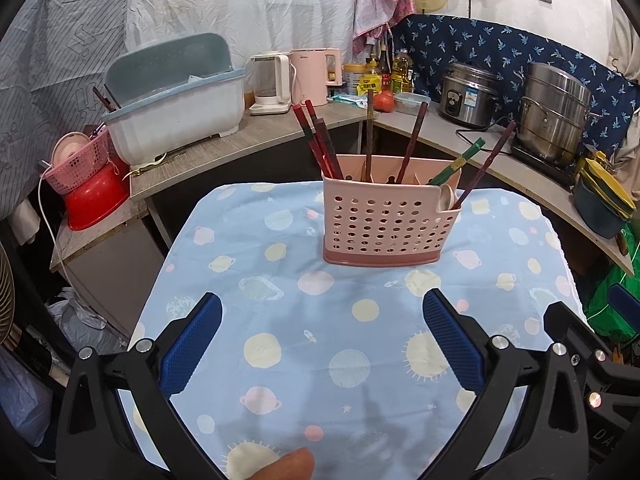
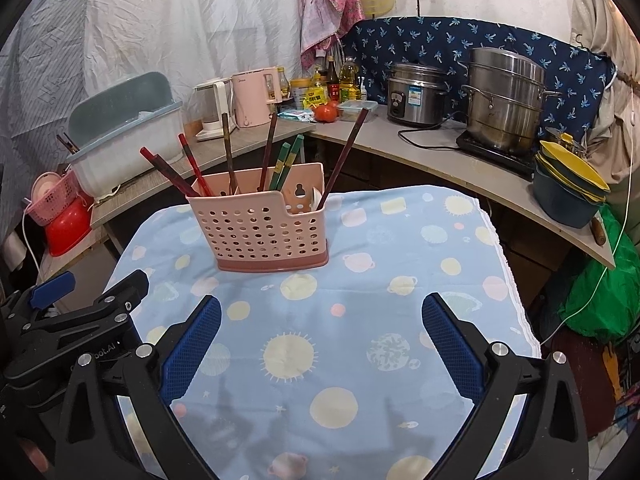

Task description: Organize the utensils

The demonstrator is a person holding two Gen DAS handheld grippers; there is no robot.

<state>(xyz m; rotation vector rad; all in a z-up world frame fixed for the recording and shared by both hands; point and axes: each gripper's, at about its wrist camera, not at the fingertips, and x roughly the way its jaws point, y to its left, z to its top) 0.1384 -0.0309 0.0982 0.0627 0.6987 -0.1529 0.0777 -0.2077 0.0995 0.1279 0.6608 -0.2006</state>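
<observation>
A pink perforated utensil holder point(image 1: 386, 220) stands upright on the blue planet-print tablecloth point(image 1: 280, 320), also in the right wrist view point(image 2: 264, 232). Several red, brown and green chopsticks point(image 1: 320, 148) and a white spoon point(image 1: 446, 196) stick out of it; chopsticks point(image 2: 228, 148) show in the right view too. My left gripper point(image 1: 322, 320) is open and empty, well short of the holder. My right gripper point(image 2: 322, 320) is open and empty, beside the left one, nearer than the holder.
A curved counter point(image 2: 440, 152) behind the table carries a rice cooker point(image 2: 416, 96), a steel steamer pot point(image 2: 504, 96), kettles point(image 2: 252, 96), bottles and stacked bowls point(image 2: 568, 184). A dish bin point(image 1: 176, 116), pink basket and red bowl point(image 1: 94, 200) stand at left.
</observation>
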